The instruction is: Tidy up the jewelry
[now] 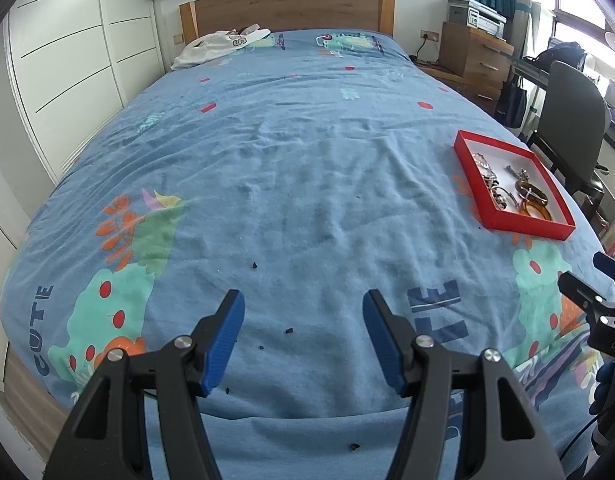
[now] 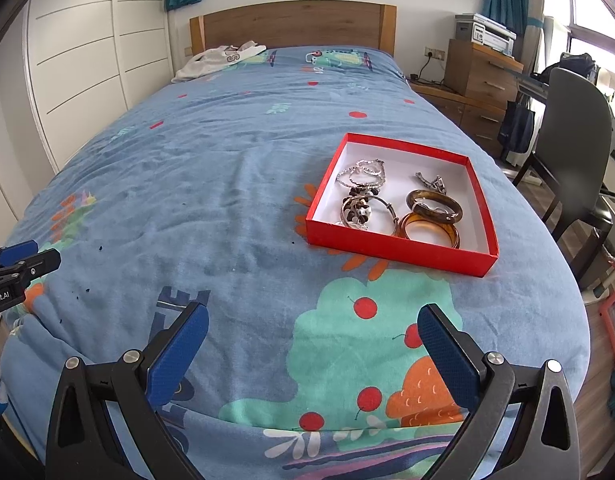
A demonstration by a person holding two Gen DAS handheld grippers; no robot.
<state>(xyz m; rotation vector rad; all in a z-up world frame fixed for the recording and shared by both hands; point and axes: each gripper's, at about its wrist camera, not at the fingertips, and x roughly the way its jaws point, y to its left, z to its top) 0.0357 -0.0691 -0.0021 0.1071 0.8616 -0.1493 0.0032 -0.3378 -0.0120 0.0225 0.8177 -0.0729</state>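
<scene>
A shallow red box point(image 2: 403, 250) with a white inside lies on the blue bedspread, ahead and slightly right of my right gripper point(image 2: 312, 334). It holds several pieces: silver bracelets point(image 2: 361, 172), a beaded bracelet point(image 2: 357, 210), a dark brown bangle point(image 2: 433, 204), an amber bangle point(image 2: 429, 234) and a metal clasp piece point(image 2: 429, 181). The box also shows in the left wrist view point(image 1: 527, 227), far right of my left gripper point(image 1: 303, 322). Both grippers are open and empty, hovering above the bed's near end.
Small dark specks point(image 1: 253, 266) lie on the bedspread point(image 1: 291, 168). White clothing point(image 1: 219, 46) sits by the wooden headboard. A chair point(image 2: 575, 152) and wooden drawers point(image 2: 481, 76) with a printer stand right of the bed. White wardrobe doors point(image 2: 79, 60) line the left.
</scene>
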